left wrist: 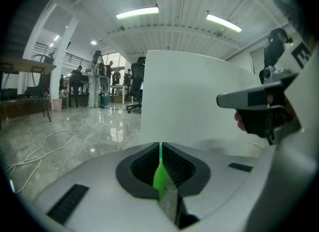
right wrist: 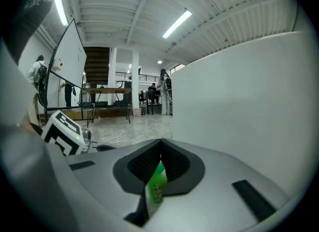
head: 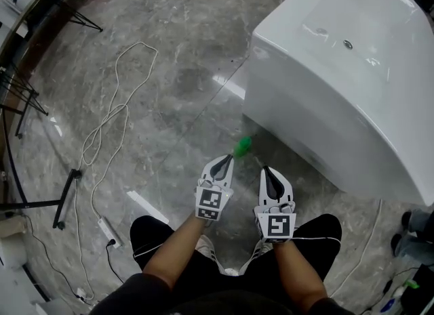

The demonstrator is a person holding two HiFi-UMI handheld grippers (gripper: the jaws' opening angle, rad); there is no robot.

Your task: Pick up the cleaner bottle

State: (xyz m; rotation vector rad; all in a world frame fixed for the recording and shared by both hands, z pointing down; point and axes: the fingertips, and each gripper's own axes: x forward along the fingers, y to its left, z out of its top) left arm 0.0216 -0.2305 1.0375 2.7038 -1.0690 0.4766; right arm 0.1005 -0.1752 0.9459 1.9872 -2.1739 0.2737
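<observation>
A small green cleaner bottle (head: 243, 146) stands on the marble floor beside the foot of a white bathtub (head: 339, 70). My left gripper (head: 230, 159) is low over the floor just short of the bottle, fingers closed to a point. My right gripper (head: 264, 170) sits beside it to the right, also closed, a little farther back from the bottle. In the left gripper view the bottle (left wrist: 160, 176) shows as a green sliver ahead of the shut left gripper (left wrist: 160, 147). In the right gripper view the bottle (right wrist: 157, 185) shows below the shut tips of the right gripper (right wrist: 160, 151). Neither gripper holds anything.
The bathtub wall rises close on the right. A white cable (head: 115, 110) loops over the floor to the left, ending at a power strip (head: 108, 231). A black stand leg (head: 64, 198) lies at the left. The person's knees (head: 152, 229) are just behind the grippers.
</observation>
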